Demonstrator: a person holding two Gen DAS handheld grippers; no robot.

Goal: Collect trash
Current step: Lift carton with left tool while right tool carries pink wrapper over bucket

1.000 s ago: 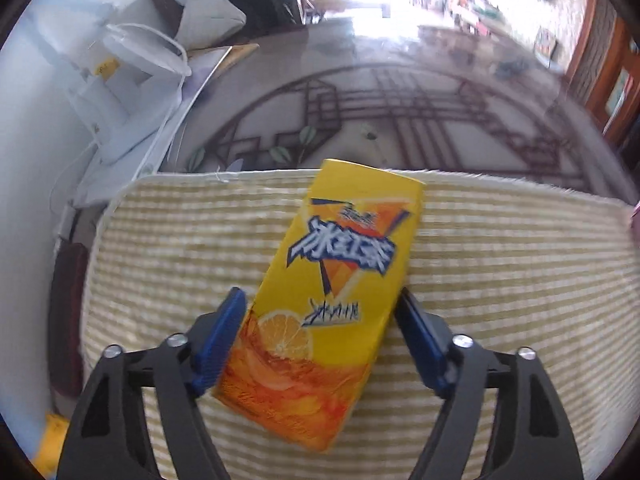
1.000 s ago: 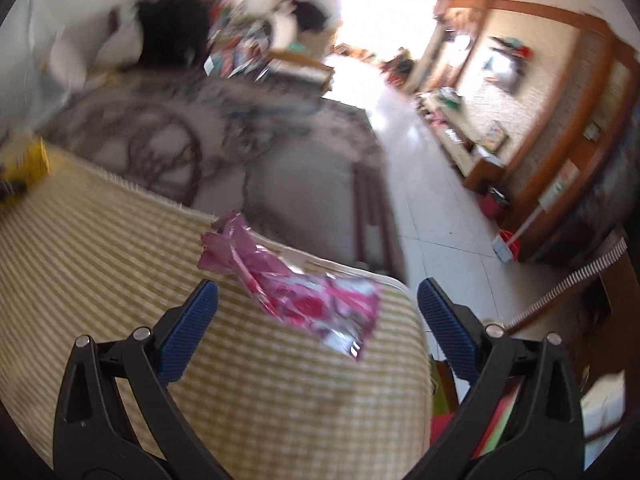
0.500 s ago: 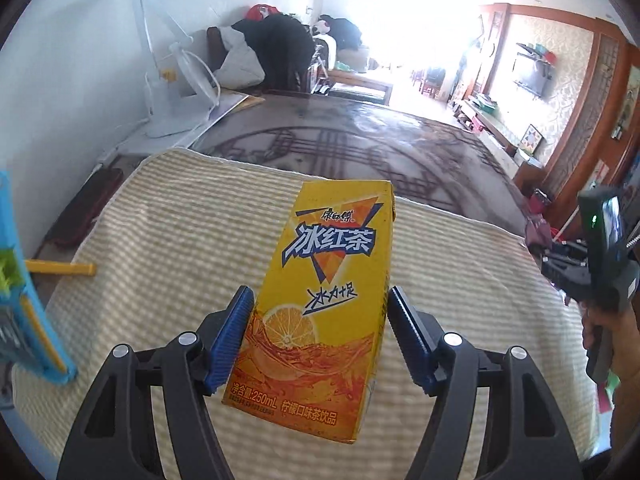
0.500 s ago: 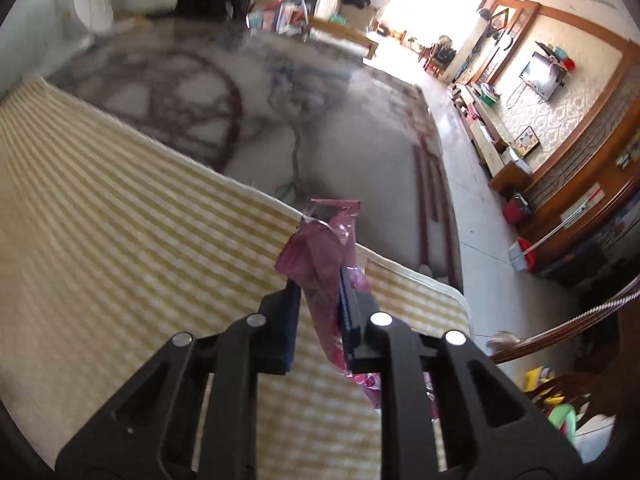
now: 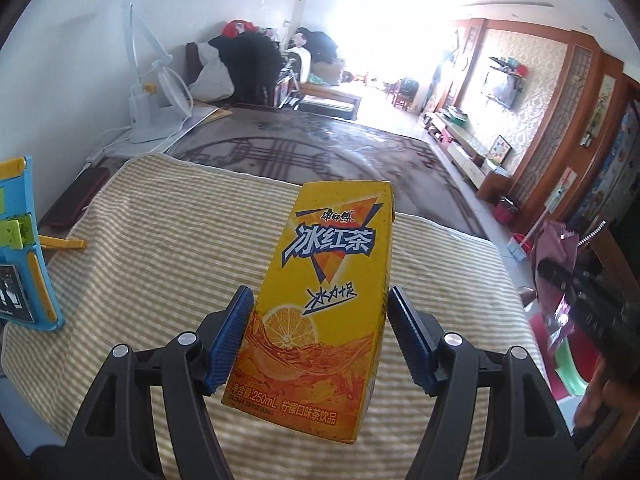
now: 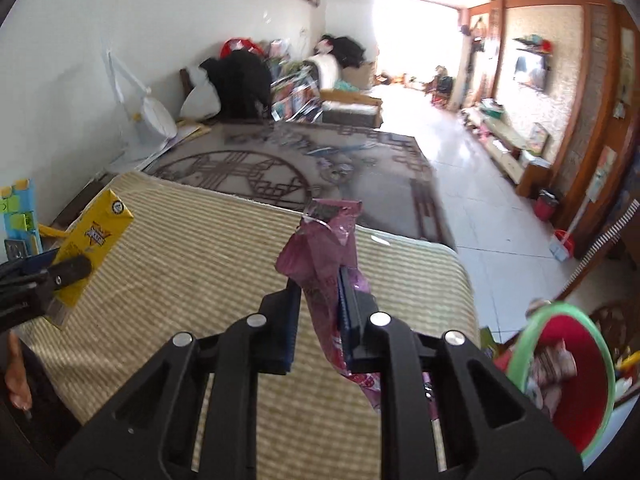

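Note:
My left gripper (image 5: 318,332) is shut on a yellow iced-tea carton (image 5: 320,300) and holds it upright above the striped yellow table mat (image 5: 168,248). My right gripper (image 6: 318,312) is shut on a crumpled pink snack wrapper (image 6: 326,248), lifted off the mat (image 6: 200,248). The carton (image 6: 90,248) and left gripper show at the left edge of the right wrist view. The wrapper (image 5: 554,256) and right gripper show at the right edge of the left wrist view.
A red bin with a green rim (image 6: 560,376), holding some trash, stands below the mat's right end. A blue toy board (image 5: 22,248) stands at the mat's left edge. A white desk fan (image 5: 156,100) sits on the far patterned dark table (image 5: 320,148).
Both grippers have risen and levelled with their loads. The right gripper, open around the wrapper a second ago, closed on it and lifted it. The bin has come into view.

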